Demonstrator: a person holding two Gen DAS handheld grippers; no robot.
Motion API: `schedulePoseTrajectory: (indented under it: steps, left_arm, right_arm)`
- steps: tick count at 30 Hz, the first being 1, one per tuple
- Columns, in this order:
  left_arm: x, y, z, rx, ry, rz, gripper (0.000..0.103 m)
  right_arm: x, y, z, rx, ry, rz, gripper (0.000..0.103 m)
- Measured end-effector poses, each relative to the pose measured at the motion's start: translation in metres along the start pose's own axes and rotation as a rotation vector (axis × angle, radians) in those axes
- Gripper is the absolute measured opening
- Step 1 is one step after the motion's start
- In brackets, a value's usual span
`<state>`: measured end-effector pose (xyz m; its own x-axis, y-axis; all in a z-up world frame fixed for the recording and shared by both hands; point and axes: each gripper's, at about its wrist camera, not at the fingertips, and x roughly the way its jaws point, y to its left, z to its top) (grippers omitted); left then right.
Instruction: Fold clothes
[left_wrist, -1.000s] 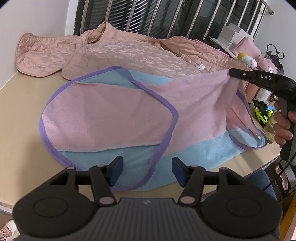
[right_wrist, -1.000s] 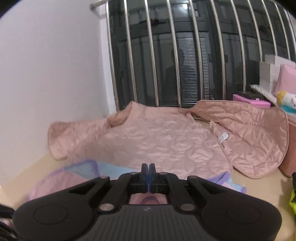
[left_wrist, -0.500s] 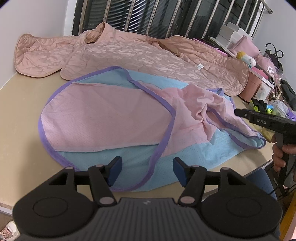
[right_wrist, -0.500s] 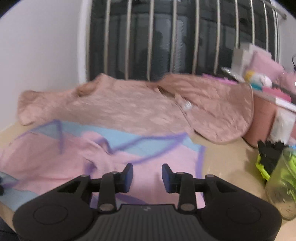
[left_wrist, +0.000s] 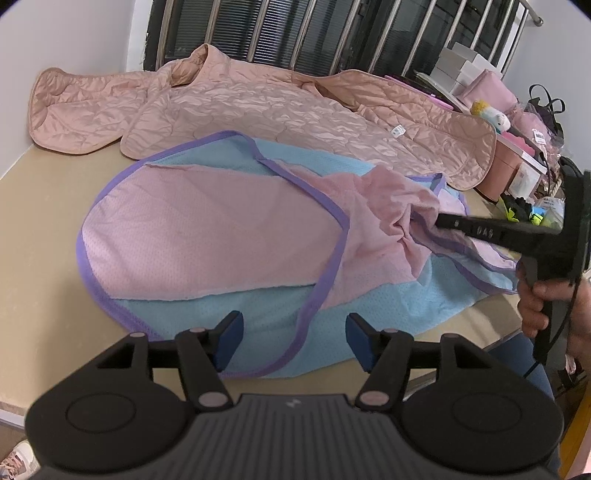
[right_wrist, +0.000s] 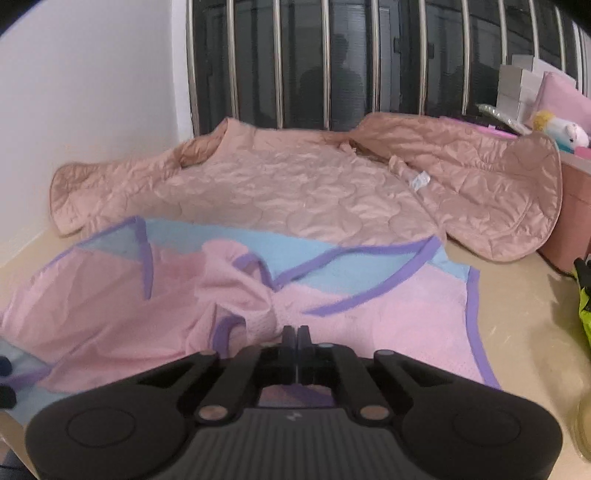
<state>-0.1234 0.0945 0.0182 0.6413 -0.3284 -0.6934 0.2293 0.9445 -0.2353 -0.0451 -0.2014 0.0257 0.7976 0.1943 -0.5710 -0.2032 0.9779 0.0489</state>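
Pink-and-blue mesh garment (left_wrist: 221, 229) with purple trim lies spread on the tan table (left_wrist: 40, 221), in front of a peach quilted jacket (left_wrist: 258, 110) laid out along the barred window (left_wrist: 332, 33). Right gripper (right_wrist: 296, 334) has just snapped closed, jaws pinched on a bunched pink fold near the garment's middle, the cloth puckering up around the tips; a hand (left_wrist: 539, 302) grips its handle off the table's edge. Left gripper (left_wrist: 291, 338) hangs above the garment's near blue hem, jaws apart, holding nothing.
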Motion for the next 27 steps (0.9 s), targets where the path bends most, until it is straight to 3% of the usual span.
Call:
schedulePoseTrajectory:
  steps: [4, 8, 15, 17, 19, 21, 24, 27]
  left_arm:
    - [0.000, -0.001, 0.000, 0.001, 0.000, 0.003, 0.064]
    - [0.000, -0.002, 0.000, 0.005, 0.002, -0.001, 0.065]
    - [0.000, -0.002, 0.000, 0.010, 0.006, -0.002, 0.066]
    - [0.000, -0.002, 0.001, 0.011, 0.009, -0.004, 0.066]
    - [0.000, -0.002, 0.000, 0.009, 0.008, -0.004, 0.066]
    - [-0.001, -0.002, 0.000, 0.004, 0.005, -0.005, 0.066]
    - [0.000, -0.002, 0.000, 0.007, 0.004, -0.008, 0.067]
    - [0.001, -0.003, 0.001, 0.015, 0.004, -0.006, 0.068]
  right_arm:
    - [-0.014, 0.004, 0.015, 0.001, -0.074, 0.024, 0.000]
    - [-0.015, 0.014, 0.019, -0.028, -0.063, 0.080, 0.000]
    - [-0.002, 0.017, 0.009, -0.015, -0.039, 0.072, 0.001]
    - [-0.001, 0.012, 0.009, -0.011, -0.026, 0.049, 0.005]
    - [0.001, 0.008, 0.009, -0.008, -0.012, 0.027, 0.031]
    - [-0.012, -0.002, 0.007, -0.005, -0.055, 0.037, 0.044]
    - [-0.024, -0.026, 0.007, 0.025, -0.094, -0.047, 0.044]
    - [-0.008, -0.058, 0.007, 0.093, -0.032, -0.145, 0.040]
